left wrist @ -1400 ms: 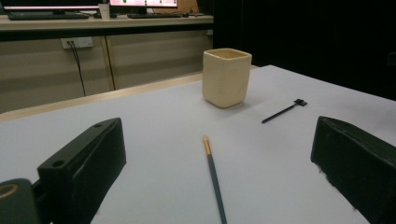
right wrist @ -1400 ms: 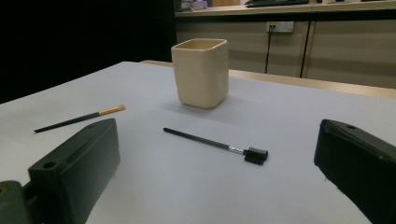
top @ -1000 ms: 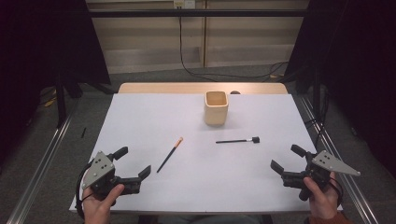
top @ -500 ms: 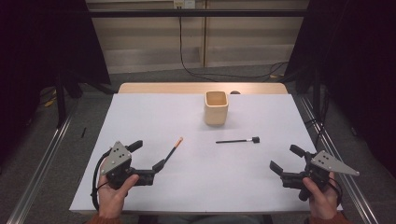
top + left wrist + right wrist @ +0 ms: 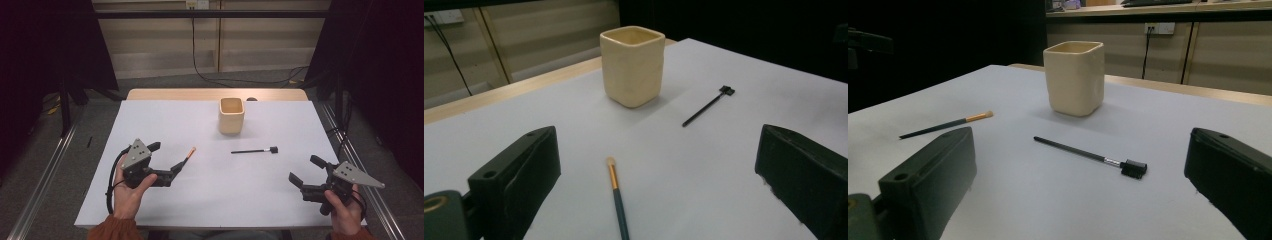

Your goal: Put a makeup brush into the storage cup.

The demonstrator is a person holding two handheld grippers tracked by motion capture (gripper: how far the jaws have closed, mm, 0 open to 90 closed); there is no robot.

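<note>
A cream square cup stands upright at the back middle of the white table. Left of centre lies a dark brush with an orange tip. My left gripper is open, its jaws straddling the brush's handle end; in the left gripper view the brush lies between them, untouched. A thin black brush with a small square head lies right of centre. My right gripper is open near the front right, a short way from that brush, with nothing between its jaws.
A bare wooden strip runs along the table's back edge. Metal rails flank the table on the floor, and cables lie behind it. White surface stretches between the two brushes and the front edge.
My left gripper has moved forward and to the right, from the front left corner up to the orange-tipped brush. The right gripper has barely shifted. Both brushes and the cup are unmoved.
</note>
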